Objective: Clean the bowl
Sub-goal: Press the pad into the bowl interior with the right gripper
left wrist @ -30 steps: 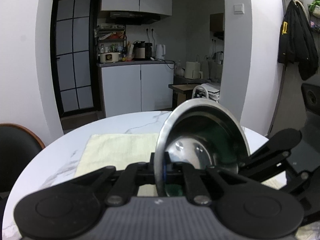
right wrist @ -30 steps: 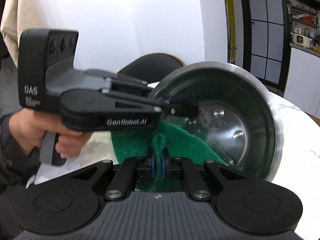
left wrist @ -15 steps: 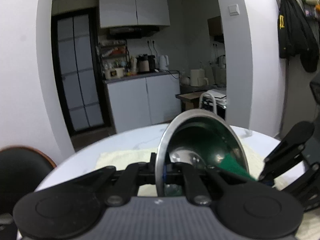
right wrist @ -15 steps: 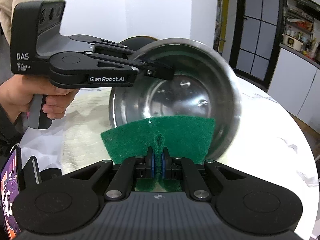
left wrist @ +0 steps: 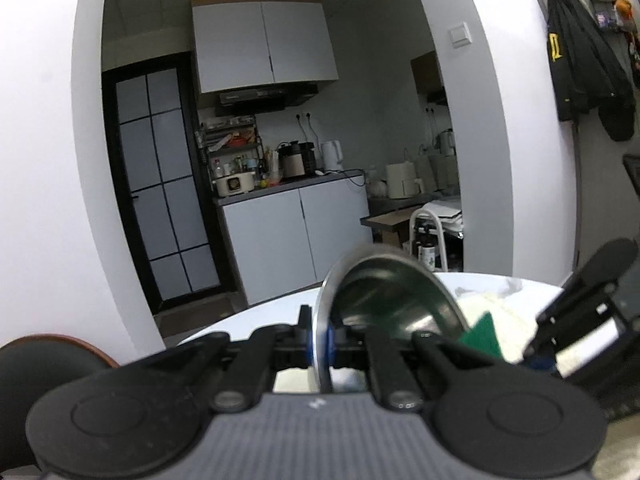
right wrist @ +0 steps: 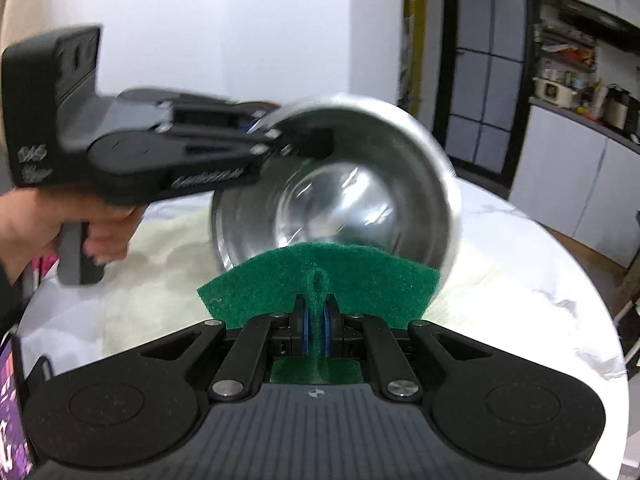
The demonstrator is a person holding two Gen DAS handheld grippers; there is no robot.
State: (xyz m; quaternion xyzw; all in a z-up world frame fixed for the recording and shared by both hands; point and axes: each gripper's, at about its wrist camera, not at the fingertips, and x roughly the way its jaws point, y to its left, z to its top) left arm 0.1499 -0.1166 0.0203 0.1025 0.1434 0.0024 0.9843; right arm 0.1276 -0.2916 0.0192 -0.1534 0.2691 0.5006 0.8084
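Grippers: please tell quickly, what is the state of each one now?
Left gripper: closed on the rim of the steel bowl.
Right gripper: closed, holding the green scouring pad.

The steel bowl (right wrist: pixel 336 184) hangs tilted above the middle of the surface (right wrist: pixel 532 272), its open mouth facing the right gripper (right wrist: pixel 316 332), whose fingers (right wrist: pixel 306 330) pinch a green scouring pad (right wrist: pixel 320 276) just before the lower rim. The left gripper (right wrist: pixel 264 136) and its body block the bowl's upper left. A pale cloth (right wrist: pixel 160 264) covers the surface beneath. The surface's right edge lies bare. A dark chair (left wrist: pixel 48 356) stands beyond the far left edge.
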